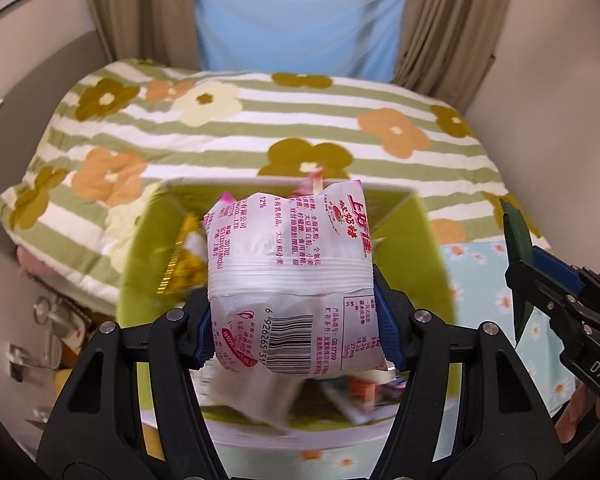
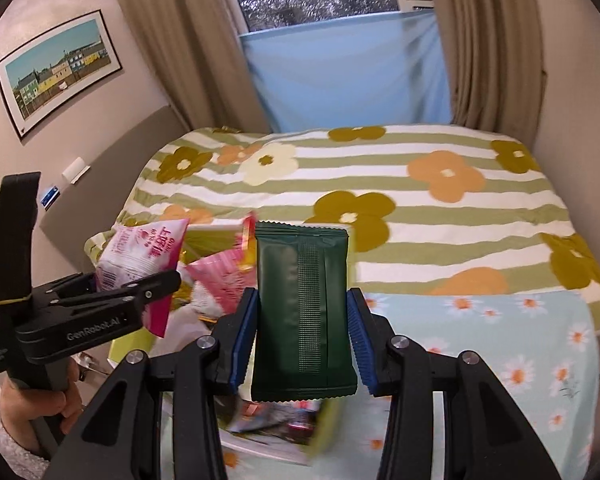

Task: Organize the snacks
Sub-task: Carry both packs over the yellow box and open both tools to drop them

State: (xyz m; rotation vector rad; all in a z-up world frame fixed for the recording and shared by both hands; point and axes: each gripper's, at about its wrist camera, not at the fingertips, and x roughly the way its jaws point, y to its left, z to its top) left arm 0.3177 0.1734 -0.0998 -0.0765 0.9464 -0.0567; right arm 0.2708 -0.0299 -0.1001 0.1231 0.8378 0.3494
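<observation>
While both hands are raised over the bed (image 2: 440,216), each tool is clenched on a snack. The left tool (image 1: 298,320) grips a white packet with pink print (image 1: 288,264) across its lower half, its blue pads (image 1: 388,320) pressing into both sides so that the wrapper creases between them; a barcode faces the camera. Directly below and behind this packet sits a green box (image 1: 140,248) with its flaps up, partly blurred, holding a jumble of other wrappers, among them a yellow one (image 1: 184,256). The right tool (image 2: 302,336) holds a dark green sachet (image 2: 304,312) upright, pinched at both long edges by its blue pads (image 2: 244,336), the sachet's back seam facing the camera. From the right wrist view the left tool appears at the lower left, carried by a hand (image 2: 40,404) in a fluffy white sleeve (image 2: 4,436), and the pink-and-white packet sticks out of it above the box. A light blue daisy-print cloth (image 2: 520,352) lies under the right tool, just beside the striped floral quilt. Beige curtains (image 2: 172,48) and a blue sheet (image 2: 348,76) hang behind the bed.
</observation>
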